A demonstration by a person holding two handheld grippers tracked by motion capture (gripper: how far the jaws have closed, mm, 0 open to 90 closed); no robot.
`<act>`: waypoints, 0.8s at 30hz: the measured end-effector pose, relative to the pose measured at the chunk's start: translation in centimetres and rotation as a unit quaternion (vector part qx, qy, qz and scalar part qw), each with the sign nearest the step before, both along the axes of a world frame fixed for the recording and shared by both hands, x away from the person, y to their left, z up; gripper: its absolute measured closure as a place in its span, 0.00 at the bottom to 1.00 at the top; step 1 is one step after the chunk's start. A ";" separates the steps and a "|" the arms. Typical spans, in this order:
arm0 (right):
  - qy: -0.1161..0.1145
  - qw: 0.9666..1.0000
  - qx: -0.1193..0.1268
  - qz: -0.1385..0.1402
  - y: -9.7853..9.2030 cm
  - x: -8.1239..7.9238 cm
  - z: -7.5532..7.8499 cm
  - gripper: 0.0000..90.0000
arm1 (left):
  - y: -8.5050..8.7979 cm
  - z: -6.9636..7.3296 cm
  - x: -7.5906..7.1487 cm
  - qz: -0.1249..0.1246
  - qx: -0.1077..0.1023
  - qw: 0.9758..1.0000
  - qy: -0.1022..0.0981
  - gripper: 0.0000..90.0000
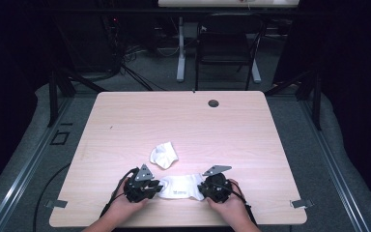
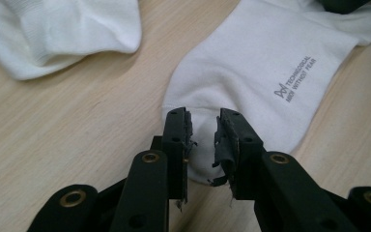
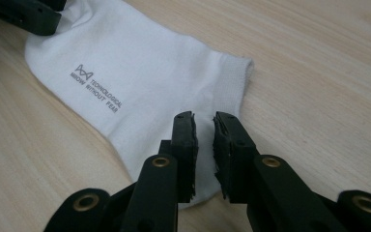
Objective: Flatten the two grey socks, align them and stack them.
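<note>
High view: flat sock (image 1: 181, 187) near table (image 1: 125, 121) front edge.

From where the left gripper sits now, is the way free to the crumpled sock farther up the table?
Probably yes. The left gripper sits at one end of the flat sock, and the crumpled sock lies just beyond on bare table, with nothing between. It must leave the flat sock first.

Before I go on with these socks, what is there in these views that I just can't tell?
- Flat sock, high view: both ends hidden under the left hand-held gripper and right hand-held gripper.
- Gripper views: whether the pads pinch fabric, since the jaws stand over it with a narrow gap.
- Crumpled sock, left gripper view: cut off by the top edge.
</note>
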State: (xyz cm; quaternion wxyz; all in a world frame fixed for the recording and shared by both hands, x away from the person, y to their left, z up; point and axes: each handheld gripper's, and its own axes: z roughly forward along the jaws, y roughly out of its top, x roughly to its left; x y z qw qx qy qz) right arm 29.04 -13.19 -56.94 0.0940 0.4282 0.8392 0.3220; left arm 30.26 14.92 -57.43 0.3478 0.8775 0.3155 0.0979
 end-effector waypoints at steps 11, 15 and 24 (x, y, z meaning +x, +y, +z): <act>0.002 1.000 0.007 0.002 0.8 -0.1 -0.1 0.86 | 1.5 -0.1 -0.3 0.016 -0.008 1.000 0.002 0.82; 0.002 1.000 0.000 0.013 1.1 0.0 0.3 0.83 | 1.9 -0.2 -0.4 0.022 -0.025 0.999 0.008 0.79; -0.030 0.999 0.026 0.013 1.3 1.1 2.6 0.77 | 2.9 0.3 0.3 0.043 -0.062 0.997 0.002 0.73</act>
